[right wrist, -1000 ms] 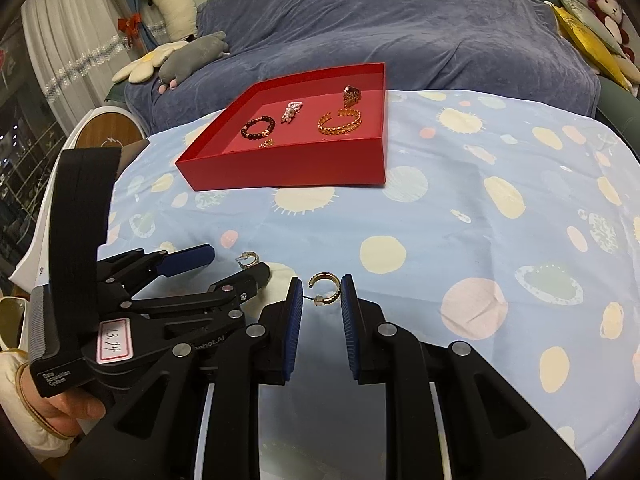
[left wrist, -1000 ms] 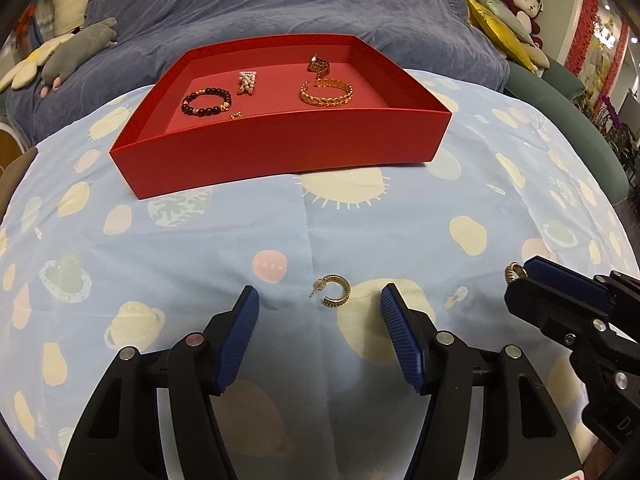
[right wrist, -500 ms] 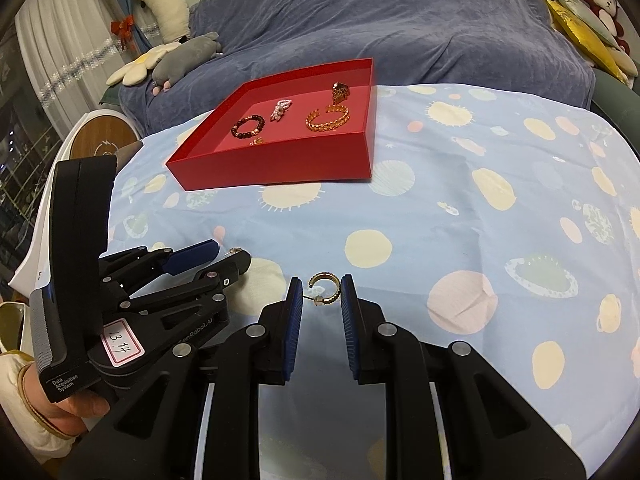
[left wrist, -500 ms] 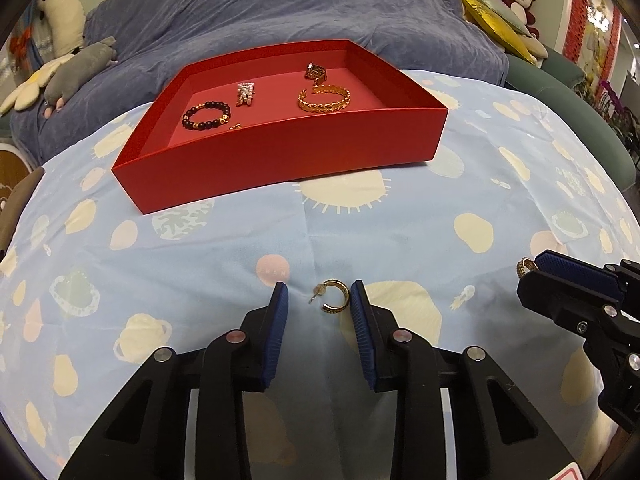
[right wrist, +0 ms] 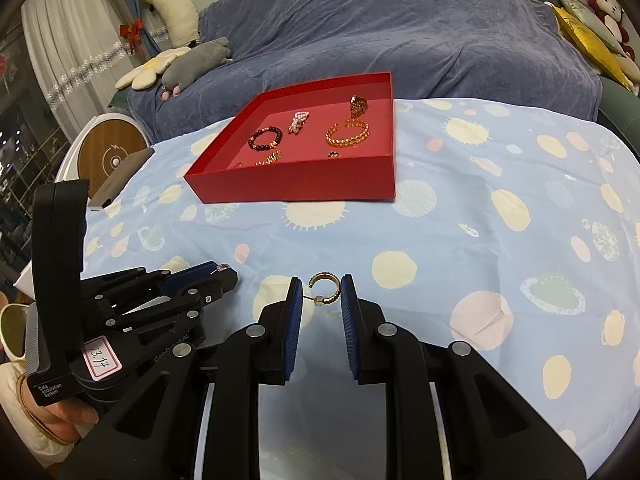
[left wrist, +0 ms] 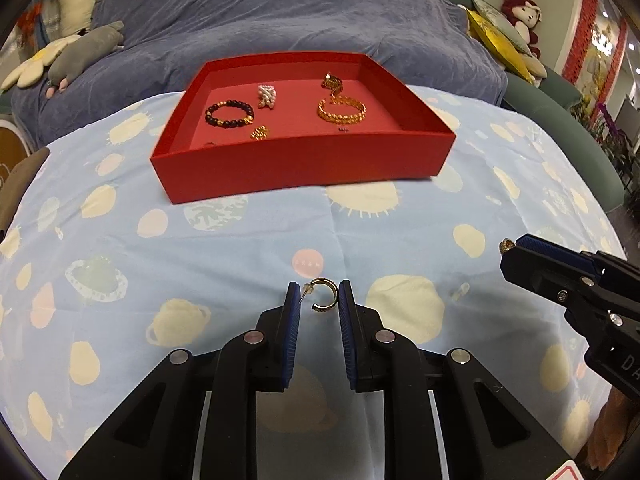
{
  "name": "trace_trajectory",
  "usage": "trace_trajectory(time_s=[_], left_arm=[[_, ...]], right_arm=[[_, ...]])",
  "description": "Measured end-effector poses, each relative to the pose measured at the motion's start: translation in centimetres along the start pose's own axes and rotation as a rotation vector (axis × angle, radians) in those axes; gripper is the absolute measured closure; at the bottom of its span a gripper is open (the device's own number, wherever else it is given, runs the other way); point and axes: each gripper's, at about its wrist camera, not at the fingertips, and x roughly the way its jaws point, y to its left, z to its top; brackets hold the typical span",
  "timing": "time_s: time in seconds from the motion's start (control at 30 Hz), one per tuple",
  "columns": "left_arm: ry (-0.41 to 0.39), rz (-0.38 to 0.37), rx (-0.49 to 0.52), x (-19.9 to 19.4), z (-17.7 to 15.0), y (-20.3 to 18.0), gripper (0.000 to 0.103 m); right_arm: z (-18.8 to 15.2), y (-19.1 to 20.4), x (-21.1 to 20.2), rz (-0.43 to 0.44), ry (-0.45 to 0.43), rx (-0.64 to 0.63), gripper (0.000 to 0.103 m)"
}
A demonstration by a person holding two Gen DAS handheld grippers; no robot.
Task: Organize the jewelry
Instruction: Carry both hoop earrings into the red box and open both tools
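Observation:
My left gripper (left wrist: 319, 292) is closing its jaws on a gold hoop earring (left wrist: 333, 295); the post touches the left pad, the hoop the right, just above the light blue cloth. A second gold hoop earring (right wrist: 325, 275) is pinched between the pads of my right gripper (right wrist: 320, 288), to the right of the left one. Further back lies the red tray (left wrist: 304, 164), also in the right wrist view (right wrist: 296, 184). It holds a dark beaded bracelet (left wrist: 229, 115), a pearl piece (left wrist: 267, 96), a gold bracelet (left wrist: 342, 111) and smaller gold pieces.
The patterned blue tablecloth (right wrist: 480, 208) covers a rounded table. Behind it stands a sofa under a blue-grey throw (left wrist: 280, 12) with plush toys (left wrist: 86, 50). A round wooden-topped stool (right wrist: 110, 152) and a grey flat object (right wrist: 120, 178) sit at the table's left edge.
The left jaws have come together from wide open onto the earring between them, and the left gripper has lifted slightly with it. The right gripper keeps its earring and has hardly moved.

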Motion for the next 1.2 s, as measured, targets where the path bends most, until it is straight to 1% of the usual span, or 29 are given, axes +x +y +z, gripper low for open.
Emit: trace_trajectory(time_s=[0.13,0.27,0.33,0.4,0.53,0.63,0.77,0.83,0.97,1.03,1.2], left_arm=[[-0.052,-0.002,-0.028,-1.8,2.2,0.8,0.087],[-0.077,-0.021,-0.059,-2.4,5.0,1.7,0.087],[-0.086,-0.02,-0.063,-2.1,6.6,2.1,0.087],[-0.094,-0.003,-0.054,-1.6,8.0,2.3,0.087],[-0.104,0.012,-0.065,-0.2,10.3,3.2,0.087],[-0.095,0.01,-0.084,1.4,12.0,3.7,0.087],[-0.099,0.025,-0.047,3.0,13.6,3.4,0.086],[-0.092,0.035,-0.042,3.9,13.9,3.5,0.086],[-0.067,0.021,-0.073,5.5,14.4,4.3,0.087],[-0.063,0.028,-0.073,6.0,14.5,4.5,0.086],[-0.054,0.03,-0.081,7.3,14.8,4.5,0.086]], right_arm=[[2.4,1.0,-0.5,0.0,-0.042,-0.022,0.084],[5.4,1.7,0.1,-0.008,-0.068,-0.048,0.084],[7.0,1.7,0.8,-0.013,-0.077,-0.053,0.084],[8.4,1.5,1.8,-0.026,-0.09,-0.05,0.084],[10.6,0.4,4.4,-0.025,-0.093,0.004,0.084],[11.5,0.1,6.0,-0.031,-0.083,0.017,0.084],[12.2,-0.5,8.1,-0.035,-0.059,0.036,0.084],[12.3,-0.6,9.2,-0.046,-0.042,0.027,0.084],[12.4,-0.9,11.0,-0.061,-0.013,0.012,0.084],[12.7,-0.8,11.6,-0.07,-0.012,-0.012,0.084],[12.7,-1.0,12.8,-0.065,0.002,-0.018,0.084]])
